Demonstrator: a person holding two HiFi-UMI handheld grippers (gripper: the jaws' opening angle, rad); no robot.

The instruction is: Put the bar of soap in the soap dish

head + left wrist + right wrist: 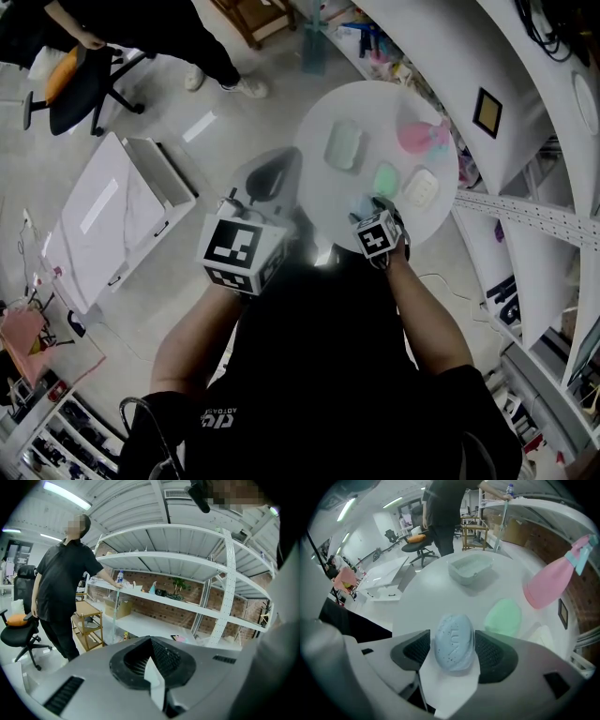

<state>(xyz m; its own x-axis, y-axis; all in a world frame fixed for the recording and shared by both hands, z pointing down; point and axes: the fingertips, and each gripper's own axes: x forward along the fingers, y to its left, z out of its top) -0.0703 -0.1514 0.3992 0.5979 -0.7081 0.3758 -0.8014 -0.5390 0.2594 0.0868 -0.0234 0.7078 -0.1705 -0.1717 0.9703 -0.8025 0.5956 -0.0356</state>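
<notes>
Blue, speckled and rounded like a pebble, the bar of soap (453, 637) sits at the near edge of the white counter (426, 592), a raised stamp on its top face. The right claw (453, 654) points steeply down over it, its black ribbed pads set wide against the bar's two long sides. They look clenched on it, though a thin sliver of light on the left side leaves that slightly unsure. The left claw (152, 667) is clenched on nothing and held off the counter, aimed at the shelves.

The step in hand is the pickup. A smooth, curved bar is likely to squirt out of a pinch, so the pads should stay low on its widest flanks and squeeze evenly. Then it should be lifted straight up, without tilting.

Just beyond lies a matte mint-green bar (503, 617), oval and softly domed, with a pale block (541, 637) beside it. The carry should pass above or to the left of both. Farther across stands the soap dish (459, 577), a frosted, pale green plastic tray with rounded corners, and it is empty. To its right leans a glossy pink spray bottle (548, 585). The bar should be lowered flat into the dish and released only once it rests there.
</notes>
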